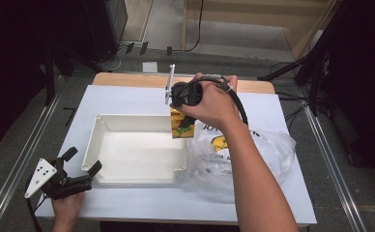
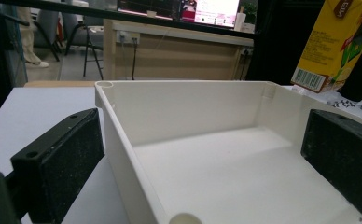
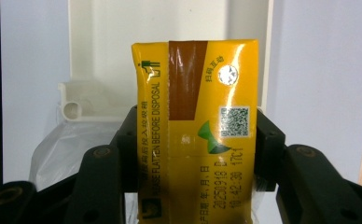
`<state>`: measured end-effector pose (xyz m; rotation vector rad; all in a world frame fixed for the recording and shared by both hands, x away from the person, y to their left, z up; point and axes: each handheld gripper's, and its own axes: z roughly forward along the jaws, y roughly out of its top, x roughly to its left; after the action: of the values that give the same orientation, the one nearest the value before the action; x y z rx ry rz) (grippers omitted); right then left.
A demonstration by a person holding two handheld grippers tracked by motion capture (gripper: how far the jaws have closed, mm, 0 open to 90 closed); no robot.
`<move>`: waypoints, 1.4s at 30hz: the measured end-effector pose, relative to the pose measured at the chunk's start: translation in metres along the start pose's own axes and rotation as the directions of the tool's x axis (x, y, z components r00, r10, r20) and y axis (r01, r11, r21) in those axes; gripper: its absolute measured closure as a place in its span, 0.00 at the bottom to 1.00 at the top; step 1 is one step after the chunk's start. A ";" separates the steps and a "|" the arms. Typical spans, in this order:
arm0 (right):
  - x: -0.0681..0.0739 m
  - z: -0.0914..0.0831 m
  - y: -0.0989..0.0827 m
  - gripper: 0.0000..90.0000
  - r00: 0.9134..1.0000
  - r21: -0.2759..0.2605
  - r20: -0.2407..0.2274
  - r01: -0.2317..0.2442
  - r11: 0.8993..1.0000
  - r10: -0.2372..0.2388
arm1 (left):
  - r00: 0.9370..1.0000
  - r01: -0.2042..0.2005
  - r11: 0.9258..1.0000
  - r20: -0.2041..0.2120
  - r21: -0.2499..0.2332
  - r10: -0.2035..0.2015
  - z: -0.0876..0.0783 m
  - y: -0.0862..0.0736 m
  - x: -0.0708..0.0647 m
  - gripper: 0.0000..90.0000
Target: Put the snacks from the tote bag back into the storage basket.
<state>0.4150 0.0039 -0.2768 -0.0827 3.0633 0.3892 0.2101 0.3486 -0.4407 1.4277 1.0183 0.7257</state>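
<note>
I've got the yellow drink carton [image 3: 195, 130] clamped between the jaws of my right hand-held gripper [image 1: 181, 112], pads squeezing its two narrow sides, and it's hanging in the air over the right rim of the white tray [image 1: 127, 180], just by the tray's far right corner. From the left gripper view the carton [image 2: 330, 44] shows up high at the right, clear above the tray wall [image 2: 179, 109], so it's not touching anything yet. The crumpled plastic bag [image 1: 267, 150] lies on the bench [image 1: 282, 203] just to the right of the tray, touching its right side. My left hand-held gripper [image 1: 81, 164] sits at the tray's near left corner with its jaws standing apart, one outside the wall and one over the tray floor, gripping nothing. I judge this as the carry step: carton on its way into the tray. Next I need to bring it inward past the rim, lower it to the bare tray floor, then let go.
</note>
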 end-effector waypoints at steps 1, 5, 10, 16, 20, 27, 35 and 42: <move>0.000 0.001 0.002 0.58 1.000 0.001 -0.002 0.003 1.000 -0.003 | 1.000 0.000 1.000 0.000 -0.001 0.000 0.000 0.000 0.000 0.00; -0.002 0.004 0.007 0.58 1.000 -0.004 -0.007 0.009 1.000 -0.009 | 1.000 -0.004 1.000 -0.002 -0.003 0.004 0.000 -0.001 -0.001 0.00; -0.003 0.008 0.013 0.58 1.000 -0.002 -0.016 0.015 1.000 -0.015 | 1.000 -0.023 1.000 0.001 0.006 0.023 0.000 -0.001 -0.004 0.00; -0.004 0.012 0.020 0.58 1.000 -0.012 -0.019 0.024 1.000 -0.024 | 0.999 -0.032 0.999 -0.003 0.012 0.032 0.000 -0.001 -0.006 0.00; -0.005 0.015 0.022 0.58 1.000 -0.015 -0.022 0.019 1.000 -0.019 | 1.000 -0.028 1.000 0.000 0.007 0.028 0.000 -0.001 -0.005 0.00; -0.005 0.020 0.024 0.58 1.000 -0.013 -0.024 0.014 1.000 -0.015 | 1.000 -0.023 1.000 0.003 0.006 0.023 0.000 -0.001 -0.005 0.00; -0.006 0.026 0.022 0.58 1.000 -0.016 -0.031 0.000 1.000 -0.001 | 1.000 -0.023 1.000 0.005 0.005 0.023 -0.001 -0.001 -0.004 0.00; -0.007 0.028 0.020 0.58 1.000 -0.045 -0.028 -0.009 0.999 0.008 | 1.000 -0.023 1.000 0.009 0.002 0.023 -0.001 -0.001 -0.004 0.00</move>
<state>0.4216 0.0308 -0.2988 -0.0775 3.0838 0.4623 0.2072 0.3455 -0.4411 1.4461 0.9974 0.7348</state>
